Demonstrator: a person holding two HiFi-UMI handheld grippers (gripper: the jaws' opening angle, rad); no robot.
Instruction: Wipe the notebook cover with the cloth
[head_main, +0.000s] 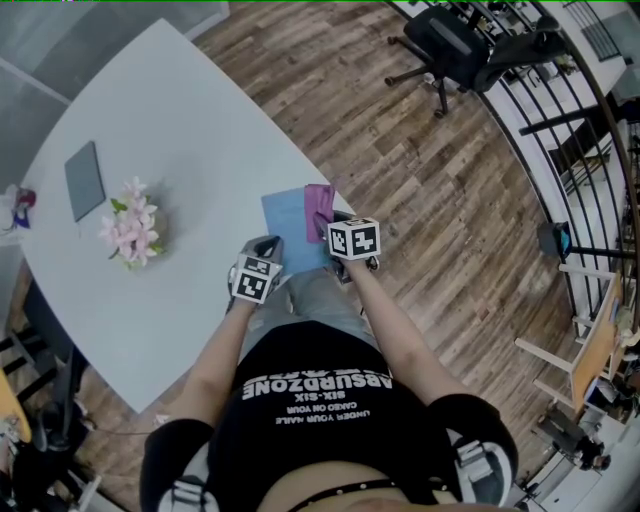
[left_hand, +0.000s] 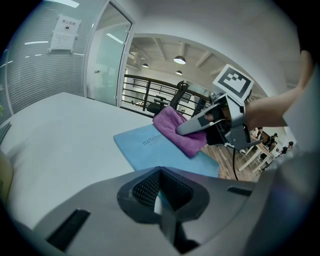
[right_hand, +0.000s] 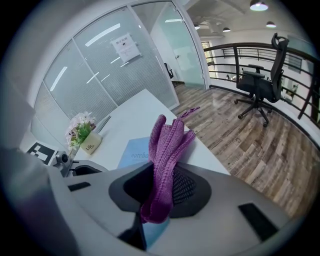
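Blue notebook (head_main: 290, 225) lies flat on the white surface (head_main: 180, 120) at its near edge, right in front of the person, long axis running away from the body. Purple cloth (head_main: 320, 208) sits on the cover's right side, so the bare cover lies to the left of the right gripper (head_main: 336, 224). Judging by that, the wipe should go leftward across the short axis, or up and down the length. R gripper is the one on the job: jaws pressed together on a bunched fold of cloth, rest of it trailing fwd onto the cover, blue showing just under it. Left gripper (head_main: 268, 248) is at the notebook's near-left corner, jaws almost together w/ only a thin pale sliver btwn them. Prob. nipping the notebook's edge to steady it, tho that's a judgement.
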